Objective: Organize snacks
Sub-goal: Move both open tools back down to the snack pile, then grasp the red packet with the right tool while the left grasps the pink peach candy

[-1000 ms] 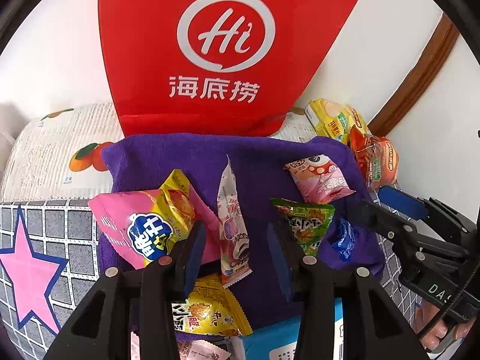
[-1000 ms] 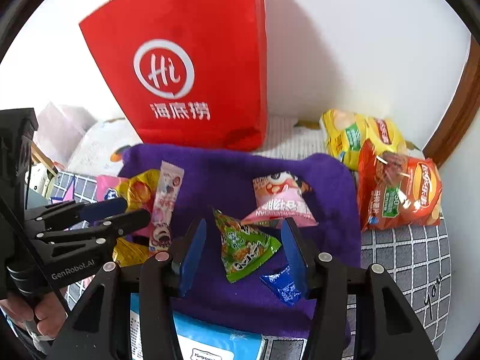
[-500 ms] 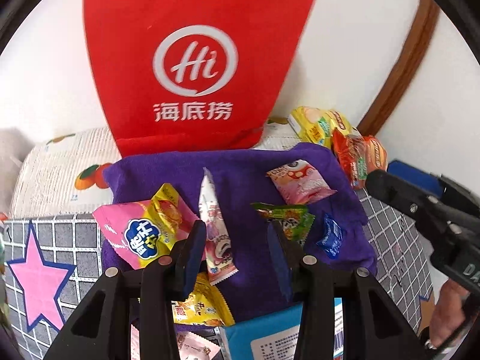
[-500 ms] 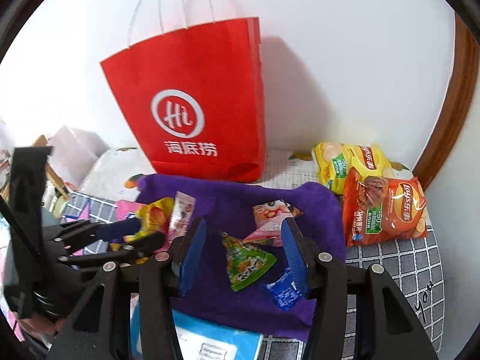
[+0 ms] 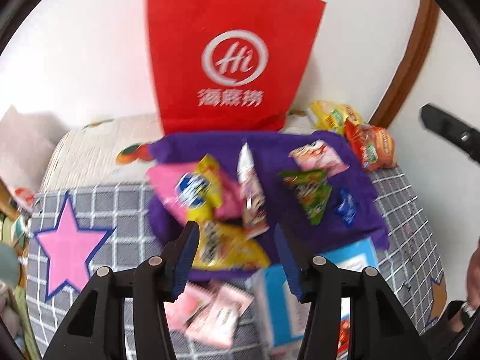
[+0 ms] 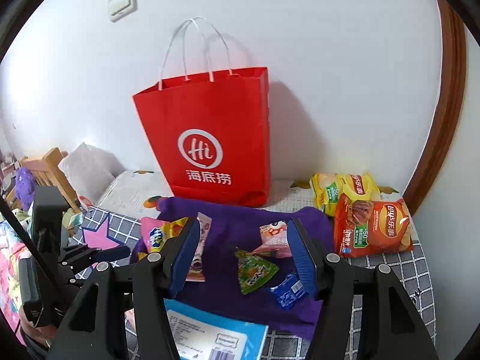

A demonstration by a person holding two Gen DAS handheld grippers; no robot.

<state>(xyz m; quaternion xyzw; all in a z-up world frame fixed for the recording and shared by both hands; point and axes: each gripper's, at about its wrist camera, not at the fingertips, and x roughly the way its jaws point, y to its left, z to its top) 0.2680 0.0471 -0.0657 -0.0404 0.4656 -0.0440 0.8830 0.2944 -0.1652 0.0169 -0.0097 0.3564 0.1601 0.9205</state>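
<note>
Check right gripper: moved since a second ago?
Yes. The right gripper has risen and drawn back: the red bag now shows its handles and sits smaller. Its jaws are opening, holding nothing.

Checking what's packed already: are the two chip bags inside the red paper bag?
No, the yellow chip bag and orange chip bag lie outside, beside the red paper bag.

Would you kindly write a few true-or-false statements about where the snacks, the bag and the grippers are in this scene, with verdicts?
1. The red paper bag stands upright against the wall. True.
2. The green triangular packet lies on the purple cloth. True.
3. The orange chip bag is inside the red bag. False: it lies to the cloth's right, beside the yellow chip bag.
4. The right gripper grips the green packet. False: its jaws are opening, holding nothing.
5. The small blue packet lies on the star-patterned sheet. False: it lies on the cloth.
</note>
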